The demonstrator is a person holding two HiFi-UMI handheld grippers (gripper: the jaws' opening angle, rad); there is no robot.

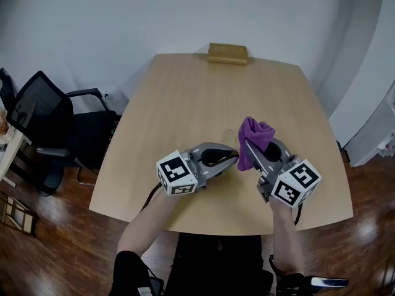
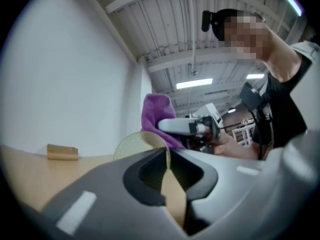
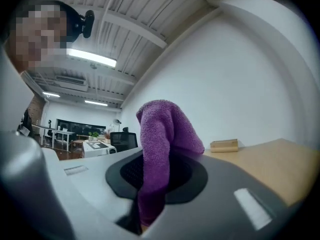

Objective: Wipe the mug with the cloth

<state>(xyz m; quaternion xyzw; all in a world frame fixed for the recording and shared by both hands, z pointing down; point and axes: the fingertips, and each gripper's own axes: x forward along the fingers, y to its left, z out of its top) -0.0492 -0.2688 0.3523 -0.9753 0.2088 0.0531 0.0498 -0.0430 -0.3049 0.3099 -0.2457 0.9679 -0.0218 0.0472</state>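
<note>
The mug (image 1: 229, 142) is clear glass and hard to make out; it hangs above the table, its thin wall caught between the jaws of my left gripper (image 1: 234, 156). In the left gripper view the mug (image 2: 142, 144) shows as a yellowish translucent curve rising from the left gripper (image 2: 167, 156). My right gripper (image 1: 245, 143) is shut on the purple cloth (image 1: 256, 137), which bunches up above its jaws, right beside the mug. The cloth (image 3: 162, 134) stands up in a fold from the right gripper (image 3: 155, 171). The cloth (image 2: 157, 111) also shows just behind the mug.
Both grippers hover over the near half of a light wooden table (image 1: 185, 103). A small wooden block (image 1: 228, 53) lies at the table's far edge. A black office chair (image 1: 43, 122) stands at the left, off the table.
</note>
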